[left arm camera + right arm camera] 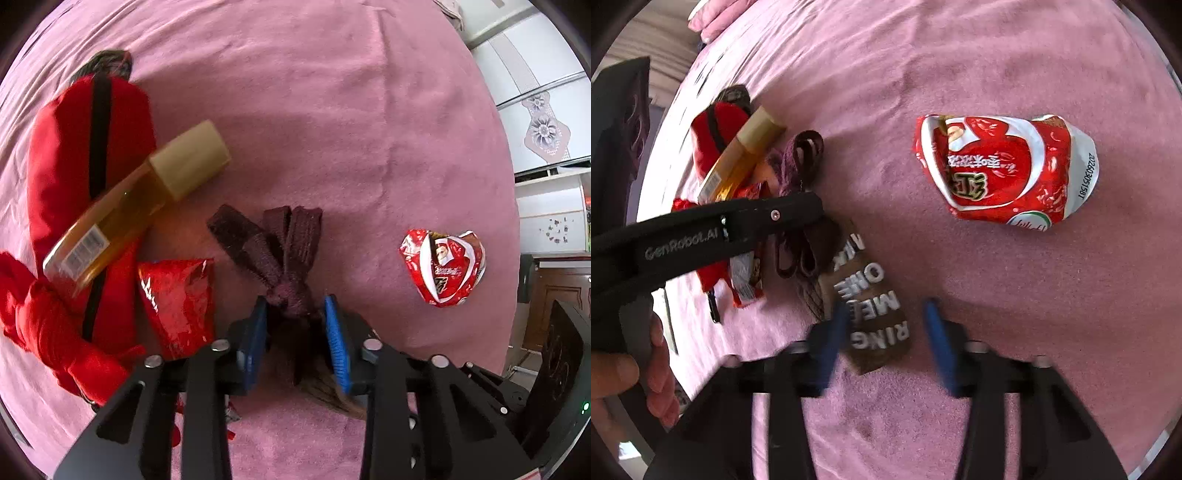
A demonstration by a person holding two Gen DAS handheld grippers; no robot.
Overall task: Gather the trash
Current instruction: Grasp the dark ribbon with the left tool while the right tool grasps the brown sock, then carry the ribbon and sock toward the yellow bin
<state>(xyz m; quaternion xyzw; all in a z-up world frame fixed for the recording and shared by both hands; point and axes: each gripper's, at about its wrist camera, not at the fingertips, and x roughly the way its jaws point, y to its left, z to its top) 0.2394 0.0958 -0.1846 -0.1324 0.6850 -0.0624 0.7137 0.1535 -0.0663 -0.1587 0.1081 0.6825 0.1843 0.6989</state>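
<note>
A crumpled red and white snack wrapper (443, 267) lies on the pink blanket, right of my left gripper; it also shows in the right wrist view (1004, 170). My left gripper (297, 314) is shut on the maroon straps (291, 291) of a brown bag, whose lettered body (871, 314) hangs in the right wrist view. A flat red foil wrapper (181, 295) lies left of the straps. My right gripper (886, 321) is open and empty, with the bag's lower end between its blue pads; the snack wrapper lies ahead of it to the right.
An amber bottle with a beige cap (140, 206) rests on a red cloth pouch (74, 184) at the left. The pink blanket (314, 110) covers the bed. White cabinets (535, 122) stand beyond its right edge.
</note>
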